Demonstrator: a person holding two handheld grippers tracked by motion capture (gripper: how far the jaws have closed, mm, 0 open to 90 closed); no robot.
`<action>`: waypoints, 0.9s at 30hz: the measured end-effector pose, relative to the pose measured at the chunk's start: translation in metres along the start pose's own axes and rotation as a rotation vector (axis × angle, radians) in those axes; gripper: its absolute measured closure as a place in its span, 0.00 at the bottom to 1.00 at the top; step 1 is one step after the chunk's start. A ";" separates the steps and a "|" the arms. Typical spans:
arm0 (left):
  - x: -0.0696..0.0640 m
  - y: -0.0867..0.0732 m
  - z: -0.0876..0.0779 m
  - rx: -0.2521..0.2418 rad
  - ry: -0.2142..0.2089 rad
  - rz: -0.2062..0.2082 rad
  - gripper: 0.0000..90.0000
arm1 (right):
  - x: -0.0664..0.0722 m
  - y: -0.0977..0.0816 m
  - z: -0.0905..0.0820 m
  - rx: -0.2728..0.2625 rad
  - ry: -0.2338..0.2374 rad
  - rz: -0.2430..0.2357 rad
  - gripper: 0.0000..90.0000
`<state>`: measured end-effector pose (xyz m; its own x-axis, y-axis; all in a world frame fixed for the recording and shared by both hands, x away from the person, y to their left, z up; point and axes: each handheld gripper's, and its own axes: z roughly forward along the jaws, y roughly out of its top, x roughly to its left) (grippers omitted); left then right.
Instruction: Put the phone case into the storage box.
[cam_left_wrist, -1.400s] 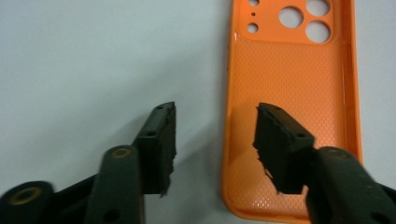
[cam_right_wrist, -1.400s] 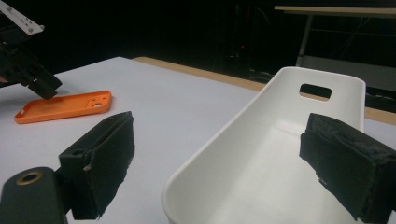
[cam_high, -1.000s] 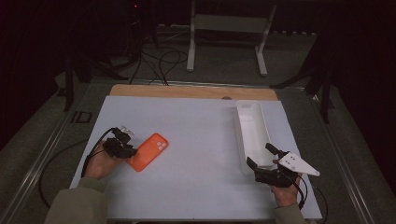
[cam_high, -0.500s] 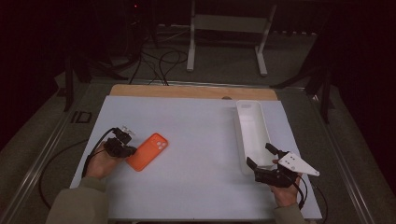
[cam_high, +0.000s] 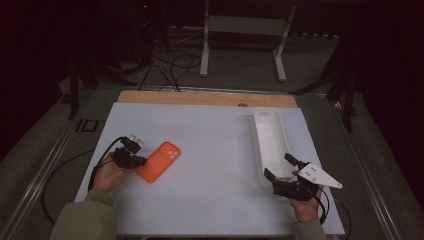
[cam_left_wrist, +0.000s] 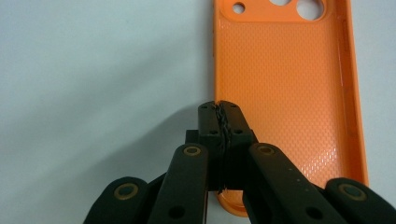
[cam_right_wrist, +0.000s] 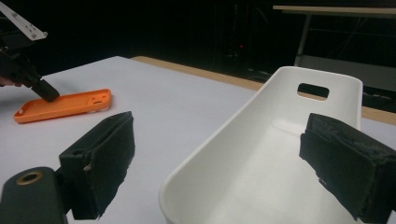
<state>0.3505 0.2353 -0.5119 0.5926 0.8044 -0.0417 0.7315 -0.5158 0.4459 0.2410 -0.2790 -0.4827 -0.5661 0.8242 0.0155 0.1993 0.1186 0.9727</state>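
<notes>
An orange phone case (cam_high: 159, 161) lies hollow side up on the left of the white table top. My left gripper (cam_high: 139, 161) is at its near left edge. In the left gripper view the jaws (cam_left_wrist: 220, 121) are shut on the case's (cam_left_wrist: 285, 93) left side wall, near its bottom corner. A long white tray (cam_high: 270, 135) lies on the right of the table. My right gripper (cam_high: 278, 166) stands open at the tray's near end. In the right gripper view its pads (cam_right_wrist: 98, 168) straddle the tray's wall (cam_right_wrist: 224, 135), not touching it, and the case (cam_right_wrist: 65, 105) shows far off.
The white sheet (cam_high: 215, 150) covers a wooden board whose far edge (cam_high: 200, 97) shows. A metal stand (cam_high: 240, 45) and cables (cam_high: 170, 65) are on the dark floor beyond. Cables trail from both grippers off the table's near side.
</notes>
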 end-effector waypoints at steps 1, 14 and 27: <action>0.000 0.000 -0.001 -0.008 0.002 -0.005 1.00 | 0.000 0.000 0.000 0.000 0.000 0.000 0.11; 0.001 0.000 -0.012 -0.066 0.036 -0.023 1.00 | 0.000 0.000 0.000 -0.001 0.000 0.002 0.11; -0.006 0.005 -0.024 -0.133 0.057 -0.020 1.00 | -0.001 0.000 -0.001 -0.016 0.006 0.016 0.10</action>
<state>0.3426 0.2345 -0.4881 0.5556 0.8315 -0.0026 0.6897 -0.4591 0.5599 0.2412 -0.2801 -0.4823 -0.5677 0.8226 0.0320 0.1955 0.0970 0.9759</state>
